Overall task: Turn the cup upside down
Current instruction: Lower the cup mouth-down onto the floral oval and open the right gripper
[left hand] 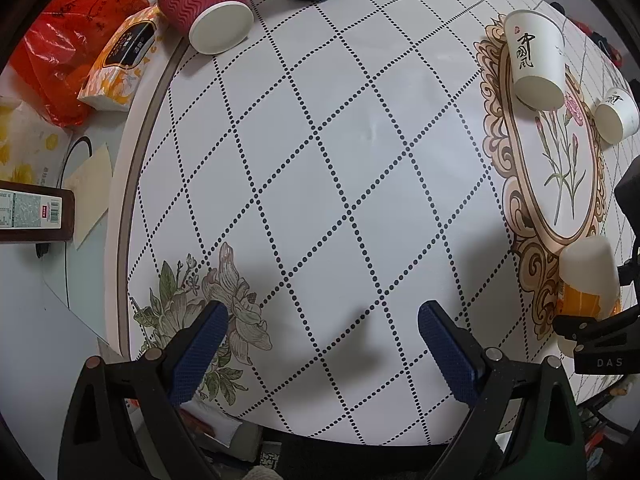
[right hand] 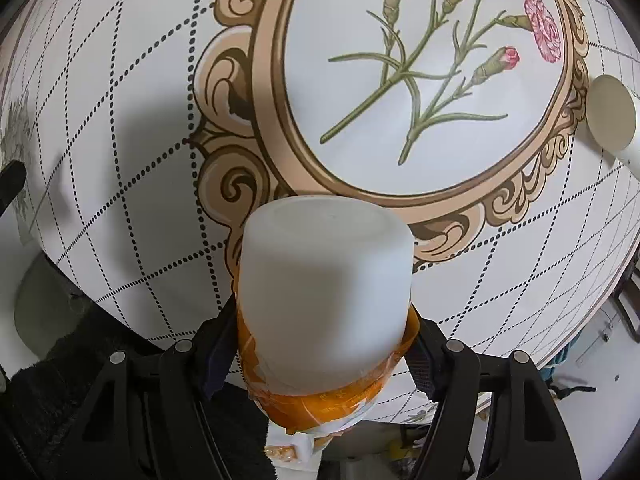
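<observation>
Between the left gripper (left hand: pixel 322 334)'s wide-spread blue pads lies only patterned table (left hand: pixel 340 152), nothing held. Far off to its right, the right gripper (right hand: pixel 324 332) clamps the white cup (right hand: pixel 326 280) by its orange-banded rim end, closed base pointing ahead over the table edge (seemingly already inverted). The cup looks light, thin-walled and easily crushed; a gentle grip near the stiffer rim seems wisest.
</observation>
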Available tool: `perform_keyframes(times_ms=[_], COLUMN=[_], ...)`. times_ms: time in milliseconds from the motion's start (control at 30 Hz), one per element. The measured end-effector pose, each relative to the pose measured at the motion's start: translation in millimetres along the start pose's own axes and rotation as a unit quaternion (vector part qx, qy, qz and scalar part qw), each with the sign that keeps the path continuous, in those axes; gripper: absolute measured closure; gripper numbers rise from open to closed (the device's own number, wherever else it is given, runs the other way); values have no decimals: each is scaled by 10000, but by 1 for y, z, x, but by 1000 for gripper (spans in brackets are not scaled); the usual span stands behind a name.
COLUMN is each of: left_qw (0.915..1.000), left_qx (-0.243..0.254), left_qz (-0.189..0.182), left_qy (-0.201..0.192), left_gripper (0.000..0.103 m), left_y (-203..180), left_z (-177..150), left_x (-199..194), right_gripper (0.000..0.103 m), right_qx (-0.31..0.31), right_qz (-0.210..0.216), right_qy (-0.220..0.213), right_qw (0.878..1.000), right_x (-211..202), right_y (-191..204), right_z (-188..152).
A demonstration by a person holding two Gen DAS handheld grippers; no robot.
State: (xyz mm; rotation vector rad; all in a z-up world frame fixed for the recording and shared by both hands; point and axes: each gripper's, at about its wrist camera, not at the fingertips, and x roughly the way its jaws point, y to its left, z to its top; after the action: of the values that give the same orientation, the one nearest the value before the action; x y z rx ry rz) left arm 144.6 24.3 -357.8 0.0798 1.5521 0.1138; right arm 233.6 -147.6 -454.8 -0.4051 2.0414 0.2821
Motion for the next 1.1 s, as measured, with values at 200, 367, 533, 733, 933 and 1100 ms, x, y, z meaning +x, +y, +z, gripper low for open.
perform_keyframes(times_ms=[200,367,533,733,933,1100], left_qw=[10000,10000,9999,9998,9994,9987], left_qx=[30,63,110,116,96,87], left_qz=[-6,-28,-18,-50,-222,-369], left_qy=[27,50,68,129,245,330], left_gripper=[6,6,6,6,6,6], left_y=[-1,1,2,3,0,-7], left_z=[0,-1,-1,2,10,22], left_x=[1,6,8,12,17,20], right_gripper=[14,14,20,32,33,32], right_qx=[118,115,282,295,612,1012], right_qz=[229,251,236,297,609,702], right_qy=[172,23,-11,-179,-887,-2054], right_qw=[9995,9996,9993,9990,9923,9709], right_x=[7,-9,-12,-16,-43,-71], right_y=[-8,-10,-19,-23,-28,-53], right_z=[-1,12,22,24,-12,-33])
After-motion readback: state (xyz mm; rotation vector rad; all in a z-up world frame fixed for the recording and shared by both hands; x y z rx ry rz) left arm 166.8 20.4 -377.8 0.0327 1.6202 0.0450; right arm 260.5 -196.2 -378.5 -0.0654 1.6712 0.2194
